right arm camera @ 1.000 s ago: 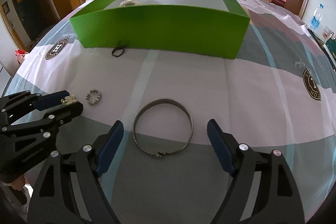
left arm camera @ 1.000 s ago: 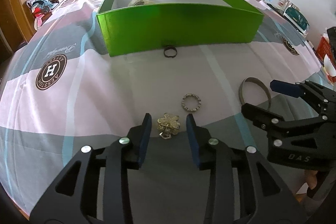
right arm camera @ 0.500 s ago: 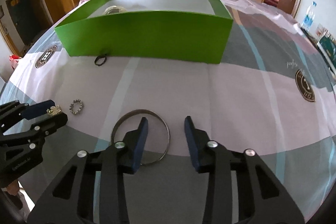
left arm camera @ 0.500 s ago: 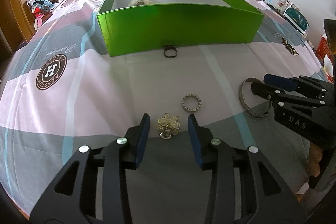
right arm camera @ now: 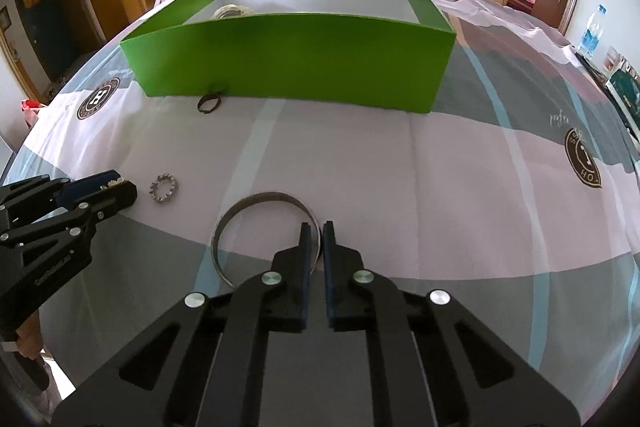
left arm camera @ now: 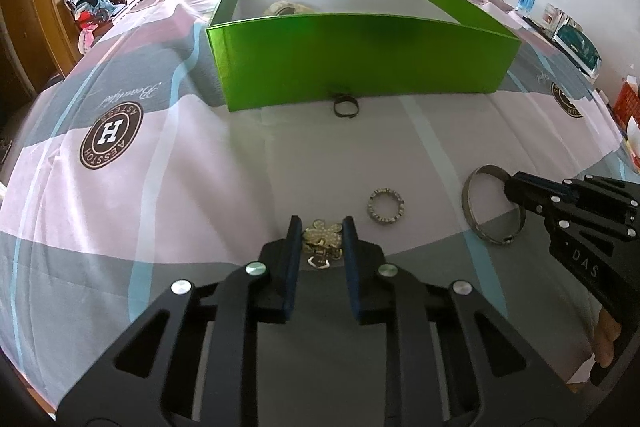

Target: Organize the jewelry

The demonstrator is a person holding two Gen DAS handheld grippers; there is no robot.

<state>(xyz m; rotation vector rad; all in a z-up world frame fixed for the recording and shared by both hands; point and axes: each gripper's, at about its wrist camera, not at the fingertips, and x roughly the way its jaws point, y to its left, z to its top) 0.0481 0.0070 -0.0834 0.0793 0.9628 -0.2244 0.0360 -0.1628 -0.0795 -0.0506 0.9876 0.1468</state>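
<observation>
left wrist view: the left gripper [left arm camera: 322, 239] is low over the table [left arm camera: 200, 155], its fingers [left arm camera: 294, 239] closed in on the gold brooch [left arm camera: 323, 235], one pad against each side of it. just right of the brooch lies a small beaded ring [left arm camera: 386, 206]. further right the bangle [left arm camera: 493, 205] lies on the cloth, and the right gripper [left arm camera: 516, 187] comes in from the right edge with its fingers pinched on the bangle's far right rim. a dark ring [left arm camera: 345, 105] lies touching the front wall of the green box [left arm camera: 360, 63]; some pale jewelry [left arm camera: 286, 8] sits inside the box at the back left.

right wrist view: the right gripper [right arm camera: 316, 239] has its fingers [right arm camera: 305, 247] nearly together, clamped on the bangle's [right arm camera: 256, 201] right rim, one inside the hoop and one outside. at left the left gripper [right arm camera: 116, 185] holds the brooch [right arm camera: 113, 183] between its tips, with the beaded ring [right arm camera: 164, 189] just beside it. the dark ring [right arm camera: 210, 103] lies at the foot of the box [right arm camera: 288, 67].
</observation>
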